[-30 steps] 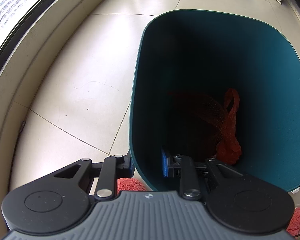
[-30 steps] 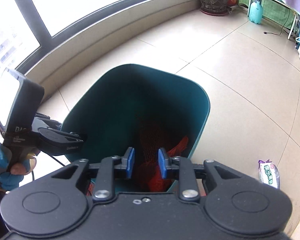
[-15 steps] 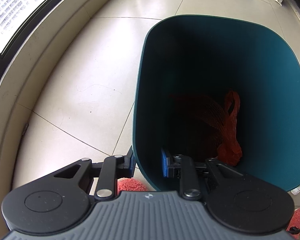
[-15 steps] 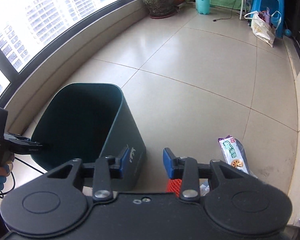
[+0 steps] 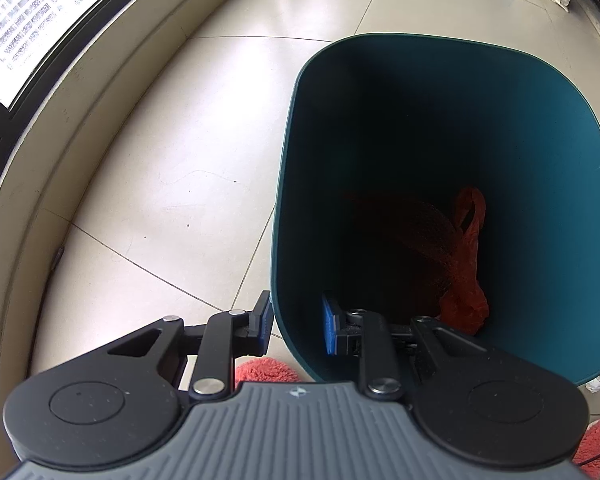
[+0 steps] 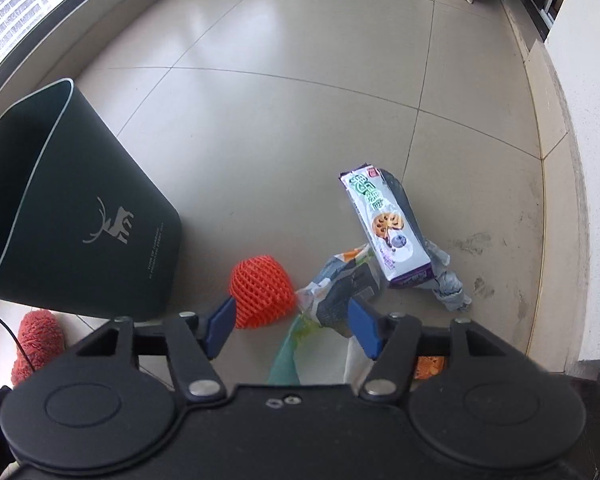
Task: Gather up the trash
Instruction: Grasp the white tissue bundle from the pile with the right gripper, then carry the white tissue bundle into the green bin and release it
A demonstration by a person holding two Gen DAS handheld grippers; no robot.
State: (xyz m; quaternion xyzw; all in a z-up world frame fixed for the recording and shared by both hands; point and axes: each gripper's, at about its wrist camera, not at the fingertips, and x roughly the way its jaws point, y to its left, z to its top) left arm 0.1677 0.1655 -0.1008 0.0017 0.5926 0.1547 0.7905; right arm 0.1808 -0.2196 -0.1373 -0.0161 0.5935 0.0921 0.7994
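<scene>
Three wrappers [image 6: 384, 226], foam net [image 6: 262, 291], bin [image 6: 80, 216]

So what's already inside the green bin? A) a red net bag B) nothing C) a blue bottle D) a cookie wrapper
A: in the left wrist view a red net bag lies at the bottom of the bin; the cookie wrapper is on the floor.

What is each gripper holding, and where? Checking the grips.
Left gripper clamps the bin by its near rim wall. Right gripper, jaws opening, holds nothing.
</scene>
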